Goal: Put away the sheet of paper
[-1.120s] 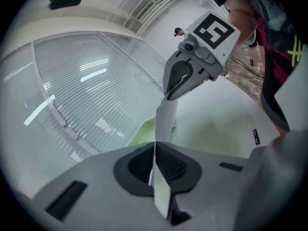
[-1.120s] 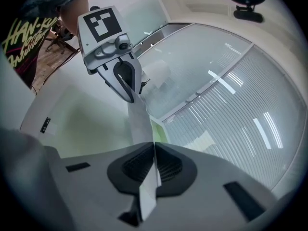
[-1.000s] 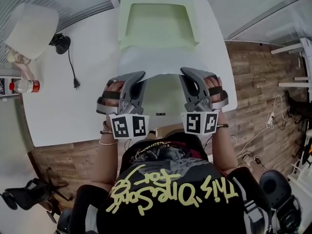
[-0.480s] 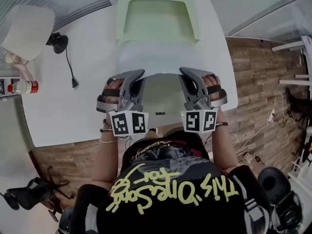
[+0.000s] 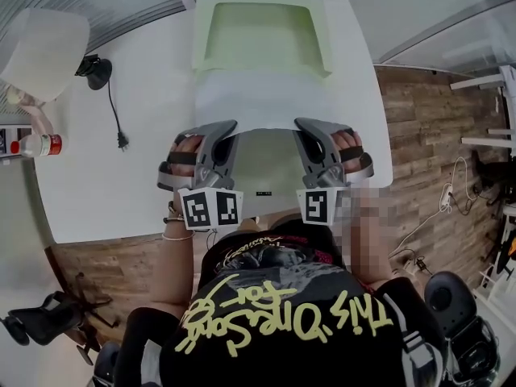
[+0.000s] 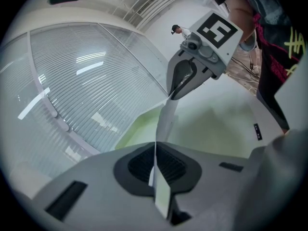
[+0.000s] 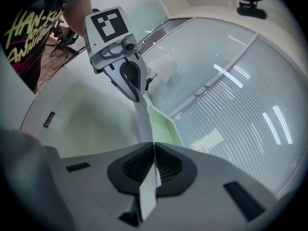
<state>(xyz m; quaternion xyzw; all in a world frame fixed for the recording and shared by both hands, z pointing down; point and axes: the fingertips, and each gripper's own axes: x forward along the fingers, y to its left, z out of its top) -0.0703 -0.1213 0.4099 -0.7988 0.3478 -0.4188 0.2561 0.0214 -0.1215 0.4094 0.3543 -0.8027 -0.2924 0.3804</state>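
A white sheet of paper (image 5: 258,99) hangs taut between my two grippers, just above the white table (image 5: 121,184). Its far edge reaches the near rim of a pale green tray (image 5: 260,37) at the table's far end. My left gripper (image 5: 230,127) is shut on the sheet's near left corner, my right gripper (image 5: 301,126) on its near right corner. In the left gripper view the jaws (image 6: 155,150) pinch the paper (image 6: 166,121), which runs edge-on to the right gripper (image 6: 185,83). The right gripper view mirrors this: jaws (image 7: 154,153), paper (image 7: 143,124), left gripper (image 7: 134,88).
A pale green mat (image 5: 266,168) lies under the grippers. On the table's left stand a white lampshade (image 5: 44,51), a black base (image 5: 97,71) with cable and plug (image 5: 121,139), and a bottle (image 5: 40,144). Wooden floor and a chair (image 5: 48,321) lie beyond the table's edges.
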